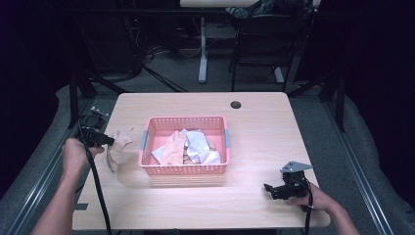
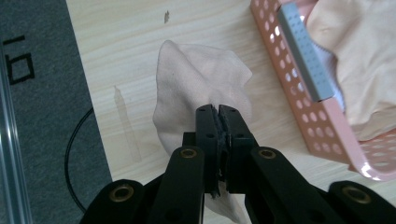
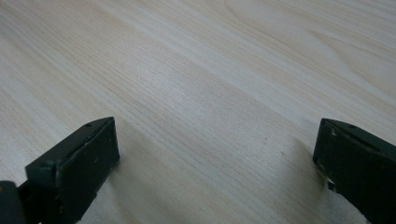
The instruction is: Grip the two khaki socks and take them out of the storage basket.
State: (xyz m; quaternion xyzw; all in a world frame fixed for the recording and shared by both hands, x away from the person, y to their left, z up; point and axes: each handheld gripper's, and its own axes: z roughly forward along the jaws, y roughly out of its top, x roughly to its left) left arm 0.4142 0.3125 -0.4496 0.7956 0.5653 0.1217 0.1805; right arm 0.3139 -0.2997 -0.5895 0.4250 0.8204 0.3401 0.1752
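Leftmost, the left gripper has its jaws pinched together on a pale peach cloth, a fold of it caught between the black fingertips. From the high view the cloth hangs off the jaws over the table, just left of the pink basket and apart from its wall. In the left gripper view the basket's grey handle and perforated side sit to the right, with more peach cloth piled inside. The basket stands mid-table and holds a heap of peach and white cloths.

Far right and near, the right gripper rests low over bare wood, well apart from the basket; its own view shows the jaws spread wide with nothing between them.

Judging by this, the step in hand is handling one cloth beside the basket, though whether it is going in or coming out cannot be told. The next move likely calls for either carrying it right over the rim and releasing, or setting it flat on the table, perhaps with the free right gripper coming over to help.
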